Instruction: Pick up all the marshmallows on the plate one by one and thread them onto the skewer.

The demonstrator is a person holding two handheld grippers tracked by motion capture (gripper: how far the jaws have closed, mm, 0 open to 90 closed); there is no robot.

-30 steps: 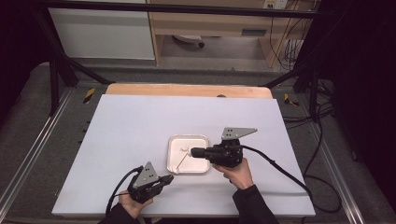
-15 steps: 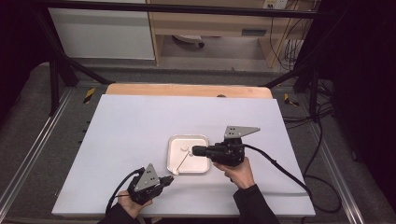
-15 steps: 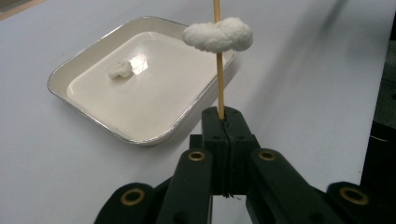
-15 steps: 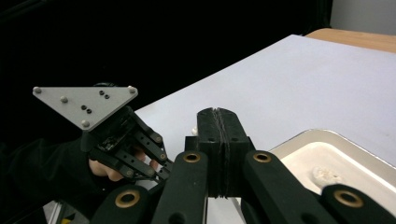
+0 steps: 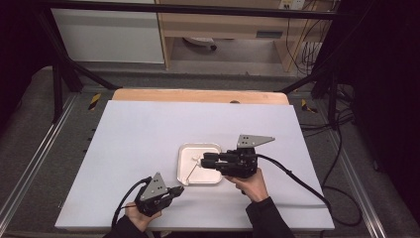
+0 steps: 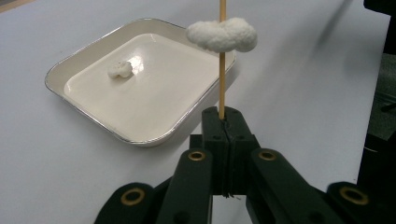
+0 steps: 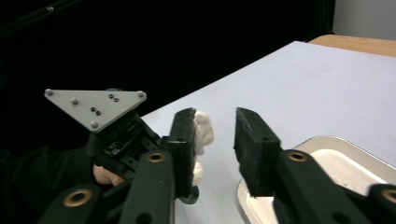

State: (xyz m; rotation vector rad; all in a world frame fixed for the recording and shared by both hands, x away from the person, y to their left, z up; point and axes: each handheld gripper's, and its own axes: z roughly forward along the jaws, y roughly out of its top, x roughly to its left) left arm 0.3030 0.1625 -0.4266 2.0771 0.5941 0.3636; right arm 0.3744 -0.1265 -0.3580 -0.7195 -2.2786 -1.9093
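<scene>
White tabletop (image 5: 148,139), left gripper (image 6: 223,122) clamped on a skewer (image 6: 222,79) spearing one marshmallow (image 6: 222,35), right gripper (image 7: 217,135) just opening beside it — jaws apart, second piece (image 6: 119,70) in the tray (image 6: 93,119).

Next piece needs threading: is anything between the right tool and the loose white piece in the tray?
Yes: the threaded piece on the skewer sits between the jaws of the right tool, which have just been opening. Around the loose piece the tray is bare.

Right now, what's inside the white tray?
One small white puffy piece lies on the tray floor in the left gripper view. In the high view the right hand-held gripper hangs over the tray, covering part of the floor.
</scene>
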